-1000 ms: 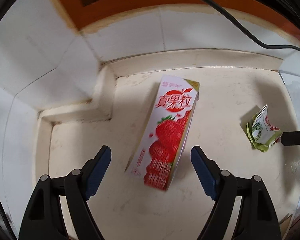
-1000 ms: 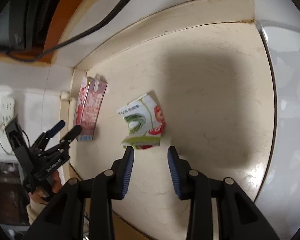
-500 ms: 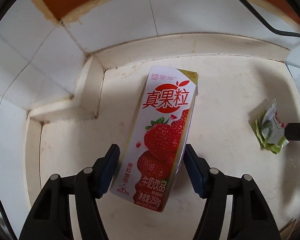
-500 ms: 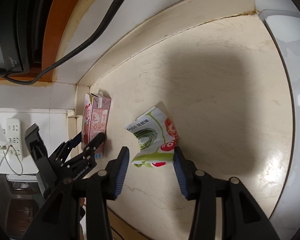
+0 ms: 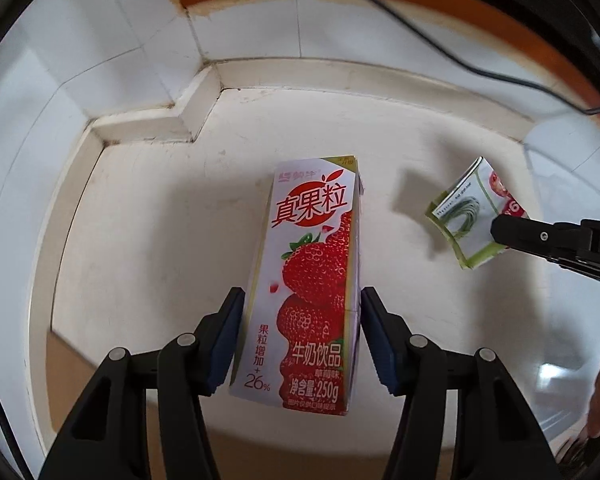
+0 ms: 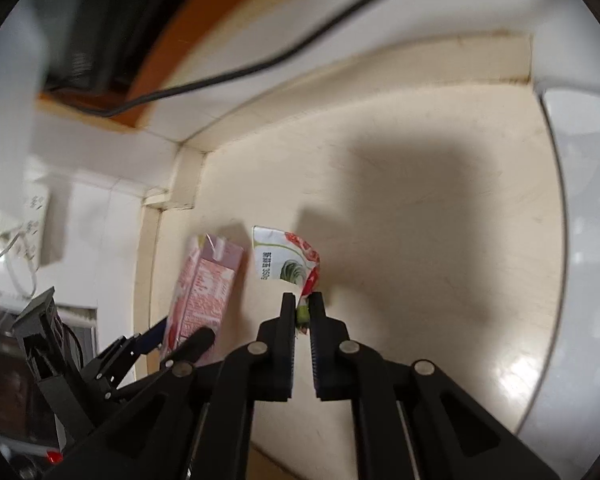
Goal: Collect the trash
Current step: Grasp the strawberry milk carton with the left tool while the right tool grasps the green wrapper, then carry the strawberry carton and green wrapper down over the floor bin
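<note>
A red and white strawberry milk carton (image 5: 312, 264) stands between the blue pads of my left gripper (image 5: 300, 316). The jaws are closing and both pads press on its sides; it hangs slightly above the cream counter (image 5: 140, 240). From the right wrist the same carton (image 6: 204, 284) shows beside my left gripper (image 6: 184, 330). A flattened green and white packet (image 6: 284, 264) is pinched at its lower edge by my right gripper (image 6: 303, 304), which is shut. The left wrist view shows that packet (image 5: 460, 216) raised off the counter, with my right gripper (image 5: 500, 228) on it.
White tiled walls and a raised ledge (image 5: 188, 108) close the counter's far corner. A black cable (image 6: 260, 68) runs along an orange wooden frame (image 5: 420, 28). A glossy white surface (image 6: 588, 220) lies to the right. A power strip (image 6: 36, 216) hangs on the left wall.
My left gripper closed onto the carton and raised it off the counter. My right gripper shut on the packet's edge and lifted it, turning it upright.
</note>
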`<state>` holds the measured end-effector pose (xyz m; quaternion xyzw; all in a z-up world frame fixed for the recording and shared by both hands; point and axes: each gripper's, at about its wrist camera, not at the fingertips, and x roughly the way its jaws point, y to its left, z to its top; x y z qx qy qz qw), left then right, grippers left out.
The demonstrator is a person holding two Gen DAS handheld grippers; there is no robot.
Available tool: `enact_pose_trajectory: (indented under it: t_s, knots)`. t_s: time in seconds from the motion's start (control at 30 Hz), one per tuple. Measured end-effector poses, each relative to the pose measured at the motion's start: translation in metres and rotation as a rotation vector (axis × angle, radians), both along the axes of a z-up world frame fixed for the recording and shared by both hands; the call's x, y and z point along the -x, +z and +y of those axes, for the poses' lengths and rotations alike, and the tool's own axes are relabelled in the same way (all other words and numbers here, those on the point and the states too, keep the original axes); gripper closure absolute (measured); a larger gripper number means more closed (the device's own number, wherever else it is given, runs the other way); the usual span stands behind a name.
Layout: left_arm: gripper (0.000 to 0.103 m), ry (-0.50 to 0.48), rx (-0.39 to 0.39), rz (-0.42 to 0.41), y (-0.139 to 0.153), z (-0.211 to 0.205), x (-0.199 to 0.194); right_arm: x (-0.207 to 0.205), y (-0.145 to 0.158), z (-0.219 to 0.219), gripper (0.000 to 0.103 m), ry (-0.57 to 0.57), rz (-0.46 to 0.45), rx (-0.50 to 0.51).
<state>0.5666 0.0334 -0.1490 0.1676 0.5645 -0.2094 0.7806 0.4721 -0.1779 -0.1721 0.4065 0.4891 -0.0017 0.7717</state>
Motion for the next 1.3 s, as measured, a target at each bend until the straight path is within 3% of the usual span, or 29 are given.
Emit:
enact_pose_trajectory:
  t_s: [0.17,0.43,0.77,1.03,1.3]
  knots:
    - [0.047,0.06,0.052,-0.026,0.043,-0.005,0.057,0.028,0.029,-0.006,0.097,0.023,-0.041,0.006]
    - [0.047,0.126,0.098,-0.09,0.103,-0.013,0.163,0.102,0.089,-0.01,0.097,0.157,-0.116,0.088]
    - [0.047,0.175,0.104,-0.157,0.148,-0.035,0.297,0.221,0.13,-0.026,0.097,0.301,-0.224,0.103]
    - [0.047,0.272,0.106,-0.209,0.168,-0.049,0.401,0.306,0.141,-0.04,0.097,0.388,-0.267,0.088]
    - [0.048,0.335,0.097,-0.199,0.156,-0.055,0.486,0.37,0.125,-0.051,0.097,0.47,-0.24,0.075]
